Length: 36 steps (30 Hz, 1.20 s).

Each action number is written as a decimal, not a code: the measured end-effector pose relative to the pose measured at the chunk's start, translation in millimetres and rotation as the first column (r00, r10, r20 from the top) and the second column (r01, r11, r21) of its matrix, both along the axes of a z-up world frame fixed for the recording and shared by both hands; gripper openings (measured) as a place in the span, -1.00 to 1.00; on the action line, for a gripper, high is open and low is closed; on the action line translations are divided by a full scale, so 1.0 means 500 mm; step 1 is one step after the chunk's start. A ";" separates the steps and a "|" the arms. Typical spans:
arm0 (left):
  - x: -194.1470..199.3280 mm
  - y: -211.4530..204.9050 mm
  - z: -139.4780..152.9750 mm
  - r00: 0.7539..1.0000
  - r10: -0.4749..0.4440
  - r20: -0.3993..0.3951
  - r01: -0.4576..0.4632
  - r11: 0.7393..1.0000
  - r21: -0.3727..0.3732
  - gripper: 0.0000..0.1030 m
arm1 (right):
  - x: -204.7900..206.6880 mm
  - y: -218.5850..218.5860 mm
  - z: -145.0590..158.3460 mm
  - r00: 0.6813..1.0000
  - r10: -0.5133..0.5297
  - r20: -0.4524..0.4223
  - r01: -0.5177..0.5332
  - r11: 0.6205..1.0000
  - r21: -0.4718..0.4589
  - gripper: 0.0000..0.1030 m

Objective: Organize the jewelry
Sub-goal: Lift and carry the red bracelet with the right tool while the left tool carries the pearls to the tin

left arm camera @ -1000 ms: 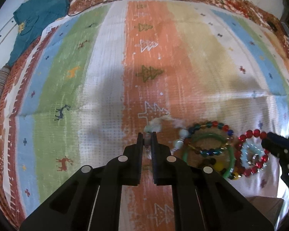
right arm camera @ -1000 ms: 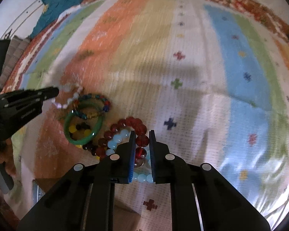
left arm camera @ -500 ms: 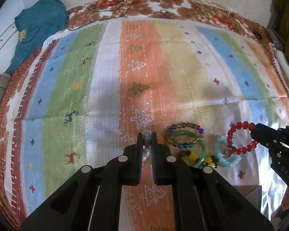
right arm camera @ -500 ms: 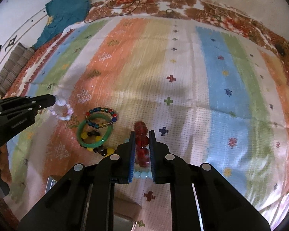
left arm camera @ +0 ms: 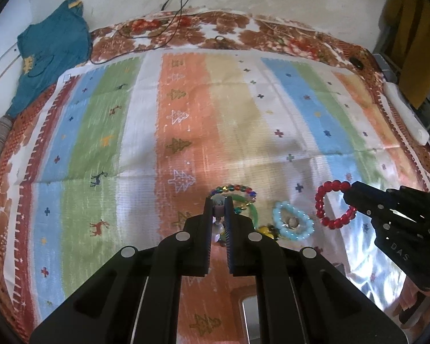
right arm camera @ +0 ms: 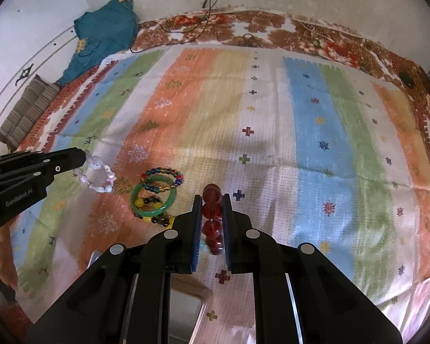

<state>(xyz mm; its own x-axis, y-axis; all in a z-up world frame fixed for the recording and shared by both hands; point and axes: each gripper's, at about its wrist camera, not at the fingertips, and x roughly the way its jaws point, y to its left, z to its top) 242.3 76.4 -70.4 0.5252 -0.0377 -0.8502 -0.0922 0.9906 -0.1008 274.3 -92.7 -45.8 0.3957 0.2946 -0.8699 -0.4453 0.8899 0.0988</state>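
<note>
My left gripper [left arm camera: 218, 202] is shut on a pale pink-and-white bead bracelet [right arm camera: 97, 176], which hangs from its tips above the striped cloth [left arm camera: 229, 120]. My right gripper [right arm camera: 211, 200] is shut on a red bead bracelet [left arm camera: 329, 205], held up as a loop to the right. On the cloth between them lie a green bangle [right arm camera: 153, 200], a multicolour bead bracelet [right arm camera: 162, 179], a yellow-and-black bead bracelet [right arm camera: 154, 219] and a light blue bead bracelet [left arm camera: 292, 223] with a small piece inside it.
A teal garment [left arm camera: 51, 48] and a black cable [left arm camera: 169, 31] lie at the back by the wall. A striped cushion [right arm camera: 25, 111] sits at the left. A brown box with a shiny inside [right arm camera: 186, 306] shows under the grippers at the near edge.
Both grippers have risen away from the cloth, each lifting its bracelet clear of the pile. The red bracelet left the light blue one, which stays on the cloth.
</note>
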 end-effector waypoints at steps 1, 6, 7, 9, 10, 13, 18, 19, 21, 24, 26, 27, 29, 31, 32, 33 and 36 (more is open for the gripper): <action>-0.005 -0.001 0.005 1.000 -0.001 0.005 0.001 1.000 -0.005 -0.85 | -0.006 0.000 0.006 1.000 0.003 0.008 -0.003 1.000 0.000 -0.72; -0.024 -0.011 0.021 1.000 -0.023 0.021 0.023 1.000 -0.011 -0.85 | -0.024 -0.002 0.025 1.000 0.016 0.026 -0.017 1.000 0.021 -0.72; -0.027 -0.013 0.023 0.999 -0.029 0.024 0.030 1.000 -0.008 -0.85 | -0.028 -0.002 0.030 0.999 0.020 0.030 -0.021 0.999 0.029 -0.72; -0.033 -0.020 0.032 0.998 -0.045 0.033 0.046 0.999 -0.008 -0.86 | -0.033 -0.001 0.036 0.999 0.028 0.037 -0.029 0.999 0.037 -0.72; -0.035 -0.021 0.036 0.998 -0.048 0.038 0.049 0.999 -0.011 -0.85 | -0.039 -0.001 0.039 0.999 0.033 0.042 -0.035 0.999 0.041 -0.72; -0.045 -0.027 0.052 0.996 -0.062 0.058 0.064 0.998 -0.028 -0.85 | -0.053 0.001 0.047 0.997 0.049 0.058 -0.051 0.998 0.043 -0.72; -0.064 -0.039 0.068 0.994 -0.079 0.079 0.082 0.996 -0.031 -0.85 | -0.073 0.000 0.061 0.996 0.053 0.078 -0.057 0.997 0.052 -0.72; -0.067 -0.043 0.070 0.993 -0.085 0.078 0.088 0.996 -0.033 -0.85 | -0.078 0.000 0.063 0.995 0.057 0.078 -0.062 0.997 0.053 -0.72; -0.077 -0.049 0.076 0.993 -0.089 0.079 0.091 0.996 -0.023 -0.85 | -0.086 -0.001 0.066 0.994 0.062 0.086 -0.066 0.996 0.056 -0.72; -0.091 -0.057 0.085 0.991 -0.099 0.090 0.102 0.994 -0.028 -0.85 | -0.096 -0.001 0.071 0.993 0.067 0.093 -0.074 0.995 0.068 -0.72; -0.101 -0.061 0.086 0.990 -0.104 0.093 0.107 0.994 -0.024 -0.85 | -0.103 -0.004 0.073 0.994 0.069 0.089 -0.076 0.994 0.077 -0.72; -0.106 -0.064 0.086 0.990 -0.107 0.092 0.109 0.994 -0.024 -0.85 | -0.108 -0.006 0.076 0.994 0.072 0.087 -0.080 0.993 0.085 -0.72; -0.115 -0.065 0.087 0.989 -0.113 0.092 0.116 0.993 -0.027 -0.85 | -0.115 -0.008 0.081 0.993 0.073 0.090 -0.081 0.992 0.093 -0.72; -0.124 -0.064 0.090 0.989 -0.114 0.094 0.118 0.993 -0.033 -0.85 | -0.122 -0.012 0.085 0.993 0.077 0.089 -0.086 0.991 0.103 -0.72; -0.128 -0.063 0.091 0.989 -0.113 0.095 0.117 0.993 -0.034 -0.85 | -0.128 -0.013 0.085 0.993 0.080 0.090 -0.089 0.991 0.104 -0.72; -0.133 -0.063 0.093 0.989 -0.111 0.097 0.115 0.993 -0.039 -0.85 | -0.134 -0.013 0.084 0.992 0.086 0.090 -0.095 0.990 0.103 -0.72; -0.145 -0.063 0.098 0.989 -0.111 0.100 0.117 0.991 -0.058 -0.85 | -0.149 -0.014 0.082 0.992 0.098 0.083 -0.106 0.989 0.103 -0.72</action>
<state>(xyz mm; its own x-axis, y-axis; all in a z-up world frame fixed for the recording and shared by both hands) 169.6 44.9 -21.5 0.5939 -0.1545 -0.7896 0.0339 0.9853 -0.1673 199.8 -99.6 -4.7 0.4232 0.4268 -0.7992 -0.5434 0.8254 0.1530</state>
